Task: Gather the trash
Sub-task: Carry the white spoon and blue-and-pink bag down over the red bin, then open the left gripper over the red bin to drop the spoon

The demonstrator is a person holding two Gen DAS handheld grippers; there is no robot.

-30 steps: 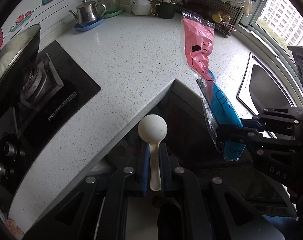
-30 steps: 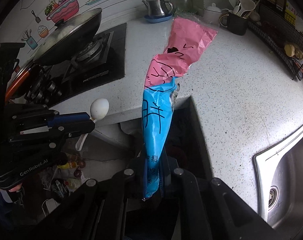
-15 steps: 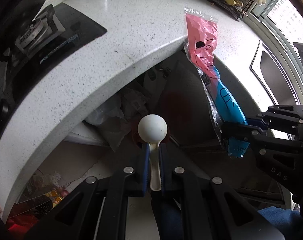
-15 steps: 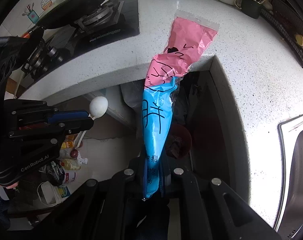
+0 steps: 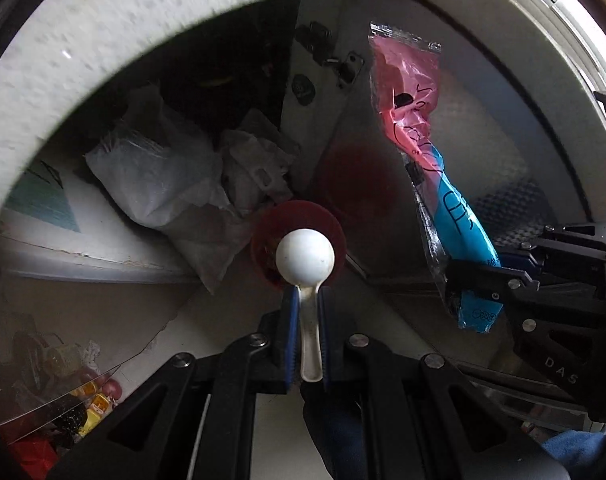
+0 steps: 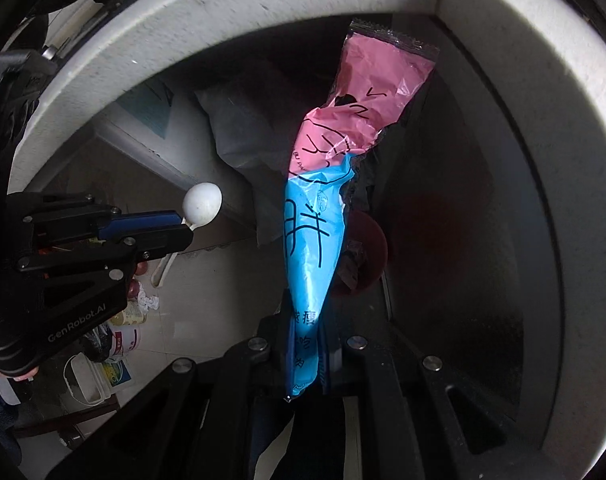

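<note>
The left gripper [image 5: 306,312] is clamped on the handle of a white plastic spoon [image 5: 305,258], its round bowl sticking out past the blue pads, directly over a dark red bin [image 5: 331,224] on the floor below the bench edge [image 5: 103,40]. The right gripper [image 6: 307,344] is clamped on the blue end of a long crumpled wrapper [image 6: 323,208] — blue in the lower half, pink above, with black printed characters and a clear crimped seal at the far end. The wrapper stands out beyond the pads, in the air under the bench's inner corner.

The left wrist view shows white plastic bags [image 5: 159,176] heaped beside the bin and a cupboard door with metal hinges [image 5: 343,68]. The right wrist view shows the bin [image 6: 367,256] half hidden behind the wrapper, with dark scraps inside — and tubs and bottles [image 6: 119,336] on the floor beneath the left gripper [image 6: 187,230].
</note>
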